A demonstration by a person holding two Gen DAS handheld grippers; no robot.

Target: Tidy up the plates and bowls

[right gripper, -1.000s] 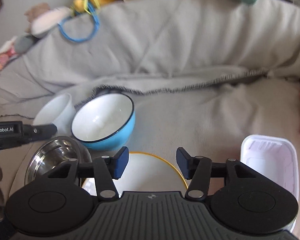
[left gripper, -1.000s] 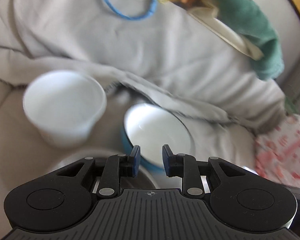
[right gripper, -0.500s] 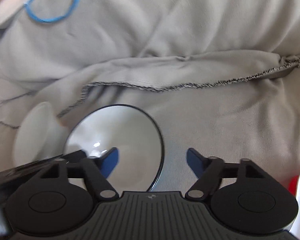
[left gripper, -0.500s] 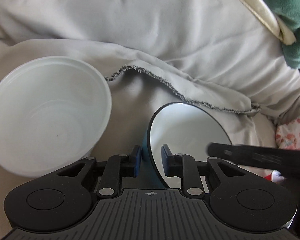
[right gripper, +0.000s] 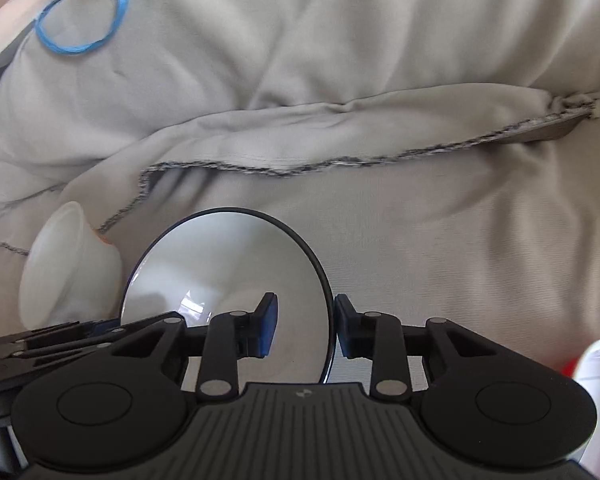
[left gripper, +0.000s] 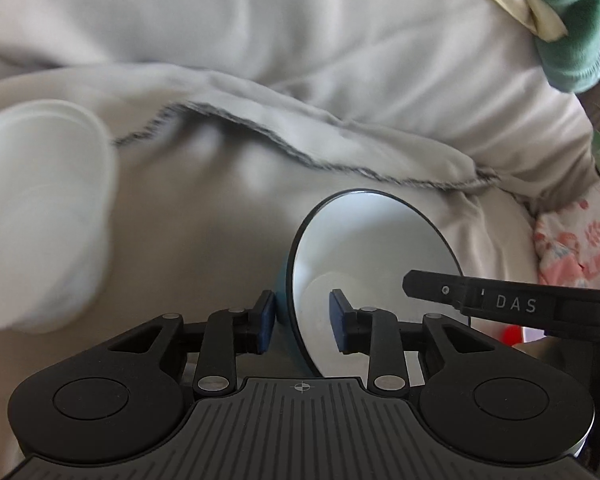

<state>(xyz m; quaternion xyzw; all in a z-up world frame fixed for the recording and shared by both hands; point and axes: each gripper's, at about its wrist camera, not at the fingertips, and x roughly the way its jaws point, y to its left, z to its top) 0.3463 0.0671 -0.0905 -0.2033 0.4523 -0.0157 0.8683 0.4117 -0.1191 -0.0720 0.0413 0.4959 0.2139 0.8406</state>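
L claw (left gripper: 302,322) opening, astride blue bowl (left gripper: 374,256) rim w/ pads loose; R claw (right gripper: 306,326) clamped on same bowl's rim.

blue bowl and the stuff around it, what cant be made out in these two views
- Blue bowl: lower part hidden behind the gripper bodies in both views, so what it rests on is unseen.
- White cup: motion-blurred in the left wrist view, detail lost.
- Left tongs, opening, straddle the bowl wall; pad contact unclear.
- Right tongs, on the bowl's rim.
- White container: cut off by the right wrist view's edge.
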